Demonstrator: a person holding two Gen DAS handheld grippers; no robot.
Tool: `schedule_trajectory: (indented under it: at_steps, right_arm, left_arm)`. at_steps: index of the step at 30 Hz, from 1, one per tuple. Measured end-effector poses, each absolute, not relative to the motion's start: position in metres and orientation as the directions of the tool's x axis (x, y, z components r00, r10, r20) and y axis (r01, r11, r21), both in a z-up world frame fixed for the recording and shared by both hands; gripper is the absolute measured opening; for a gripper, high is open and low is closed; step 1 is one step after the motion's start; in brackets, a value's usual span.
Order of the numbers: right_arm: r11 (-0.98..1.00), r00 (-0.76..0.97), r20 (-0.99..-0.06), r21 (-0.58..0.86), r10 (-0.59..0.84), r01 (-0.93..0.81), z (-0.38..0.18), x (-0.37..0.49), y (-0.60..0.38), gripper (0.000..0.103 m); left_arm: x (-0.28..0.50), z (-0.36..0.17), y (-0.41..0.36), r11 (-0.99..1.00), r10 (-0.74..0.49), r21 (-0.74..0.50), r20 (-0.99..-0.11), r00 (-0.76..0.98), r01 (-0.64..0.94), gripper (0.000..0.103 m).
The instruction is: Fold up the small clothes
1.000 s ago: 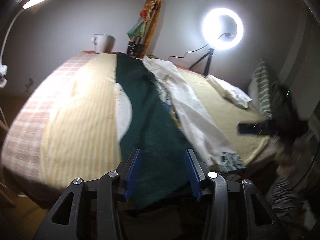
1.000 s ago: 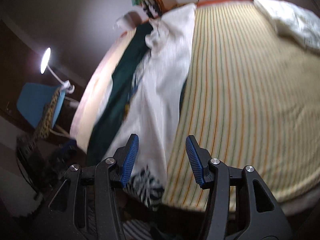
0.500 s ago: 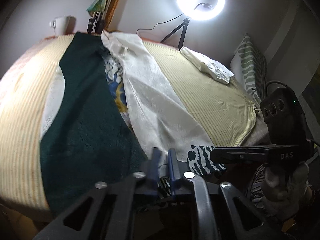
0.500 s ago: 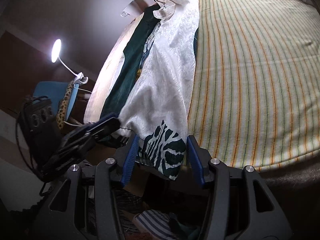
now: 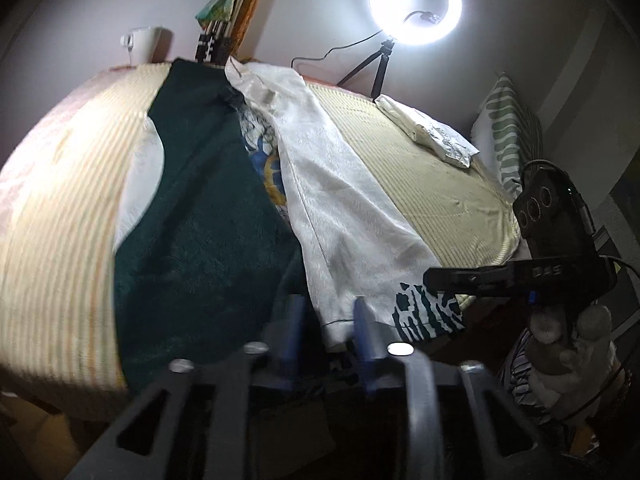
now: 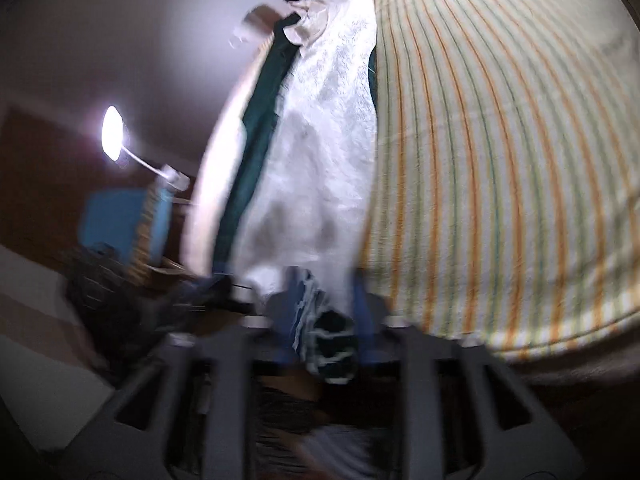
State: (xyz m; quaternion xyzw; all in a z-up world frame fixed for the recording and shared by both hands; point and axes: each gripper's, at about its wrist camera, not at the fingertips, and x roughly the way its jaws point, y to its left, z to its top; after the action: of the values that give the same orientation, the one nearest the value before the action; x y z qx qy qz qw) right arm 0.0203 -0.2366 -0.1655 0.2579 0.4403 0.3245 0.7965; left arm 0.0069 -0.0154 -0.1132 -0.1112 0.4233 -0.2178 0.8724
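Observation:
A long white garment (image 5: pixel 340 200) lies lengthwise on the striped bed, on top of a dark green garment (image 5: pixel 200 220); its black-and-white patterned hem (image 5: pixel 424 312) hangs over the near edge. My left gripper (image 5: pixel 326 320) is partly open, its jaws either side of the white hem's left corner. My right gripper (image 6: pixel 326 304) has its jaws around the patterned hem (image 6: pixel 328 320), not fully shut; the view is blurred. In the left wrist view the right gripper (image 5: pixel 430 280) shows side-on against the hem's right part.
The yellow striped bedspread (image 6: pixel 500 160) fills the bed. A folded white cloth (image 5: pixel 428 136) and a striped pillow (image 5: pixel 508 132) lie at the far right. A ring light (image 5: pixel 416 4), a mug (image 5: pixel 144 42) and a lamp (image 6: pixel 112 132) stand around.
My left gripper, shut half a second ago, has opened around the white hem's corner. My right gripper has moved in over the patterned hem and its jaws have narrowed.

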Motion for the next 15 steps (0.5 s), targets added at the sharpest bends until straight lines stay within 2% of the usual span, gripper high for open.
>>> schedule_trajectory:
  at_steps: [2,5,8,11,15]
  right_arm:
    - [0.666,0.397,-0.547,0.687,0.737,-0.290,-0.165,0.022,-0.238,0.005]
    - [0.667,0.407,-0.543,0.688,0.735,-0.286,-0.162,0.020,-0.247,0.005]
    - [0.657,0.406,-0.530,0.691,0.744,-0.302,-0.162,0.016,-0.253,0.005]
    - [0.658,0.391,-0.539,0.687,0.746,-0.309,-0.165,0.017,-0.251,0.005]
    - [0.611,0.360,-0.507,0.737,0.783,-0.290,-0.175,0.020,-0.253,0.015]
  left_arm:
    - [-0.001,-0.105,-0.010,0.892,-0.452,-0.341,-0.688,0.568,0.297,0.034]
    - [-0.013,-0.095,0.007,0.916,-0.401,-0.277,-0.690,0.603,0.292,0.042]
    - [-0.020,-0.092,0.034,0.944,-0.327,-0.223,-0.707,0.627,0.241,0.047]
    - [-0.018,-0.100,0.065,0.955,-0.296,-0.248,-0.733,0.613,0.164,0.048]
    - [-0.011,-0.114,0.091,0.933,-0.328,-0.352,-0.751,0.573,0.073,0.048]
